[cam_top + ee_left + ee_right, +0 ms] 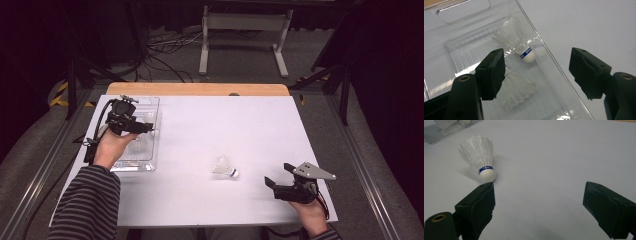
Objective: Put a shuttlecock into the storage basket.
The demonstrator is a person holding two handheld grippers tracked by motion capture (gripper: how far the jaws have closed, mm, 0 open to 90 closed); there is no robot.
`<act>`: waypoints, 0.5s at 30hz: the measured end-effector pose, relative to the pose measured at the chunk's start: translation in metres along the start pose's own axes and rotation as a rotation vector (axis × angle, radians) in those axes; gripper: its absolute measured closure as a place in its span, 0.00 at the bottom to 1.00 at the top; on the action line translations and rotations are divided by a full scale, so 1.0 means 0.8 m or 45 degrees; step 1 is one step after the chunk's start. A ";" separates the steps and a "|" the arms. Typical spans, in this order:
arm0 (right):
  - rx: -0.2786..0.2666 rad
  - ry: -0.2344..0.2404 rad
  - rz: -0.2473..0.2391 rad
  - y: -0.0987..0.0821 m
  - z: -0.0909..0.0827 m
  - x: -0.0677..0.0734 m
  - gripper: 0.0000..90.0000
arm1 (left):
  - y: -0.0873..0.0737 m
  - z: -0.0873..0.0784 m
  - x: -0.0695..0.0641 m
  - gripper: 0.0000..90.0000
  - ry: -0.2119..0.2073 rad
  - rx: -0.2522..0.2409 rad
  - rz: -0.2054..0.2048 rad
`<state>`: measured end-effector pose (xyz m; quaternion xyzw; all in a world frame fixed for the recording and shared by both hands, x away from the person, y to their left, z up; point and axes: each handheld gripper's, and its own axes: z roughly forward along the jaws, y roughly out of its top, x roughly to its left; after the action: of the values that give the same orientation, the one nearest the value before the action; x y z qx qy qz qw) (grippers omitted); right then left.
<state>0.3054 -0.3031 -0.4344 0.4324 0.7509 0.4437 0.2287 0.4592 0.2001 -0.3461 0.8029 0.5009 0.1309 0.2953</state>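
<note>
Shuttlecock [517, 88] in clear tray [554, 75] lies partly behind left tongs [537, 72].

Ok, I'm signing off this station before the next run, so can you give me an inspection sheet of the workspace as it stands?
Surface: white table top, wooden strip at its far edge.
Job's things: clear plastic tray at the left with two shuttlecocks lying in it; a third shuttlecock lies on its side on the bare table.
Clutter: nothing seen.
Grippers: left tongs open above the tray, holding nothing; right tongs open, low over the table beside the loose shuttlecock, apart from it.
Cables: one trails from each gripper; more lie on the floor beyond the table.
Surroundings: dark room, grey frame legs behind.
</note>
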 end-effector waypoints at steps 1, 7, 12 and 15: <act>0.000 -0.001 0.001 0.000 0.000 0.000 0.12 | -0.001 0.000 0.000 0.33 -0.005 0.002 0.001; 0.001 0.001 -0.001 0.000 0.000 0.000 0.12 | -0.007 -0.003 0.002 0.33 -0.004 -0.019 -0.007; 0.004 0.004 -0.004 0.000 0.000 0.000 0.12 | -0.011 -0.006 0.003 0.33 -0.014 -0.026 -0.003; 0.004 0.003 -0.004 0.000 0.000 0.000 0.12 | -0.013 -0.007 0.003 0.33 -0.024 -0.028 -0.005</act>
<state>0.3055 -0.3028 -0.4346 0.4310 0.7526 0.4426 0.2277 0.4498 0.2078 -0.3482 0.7999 0.4983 0.1282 0.3090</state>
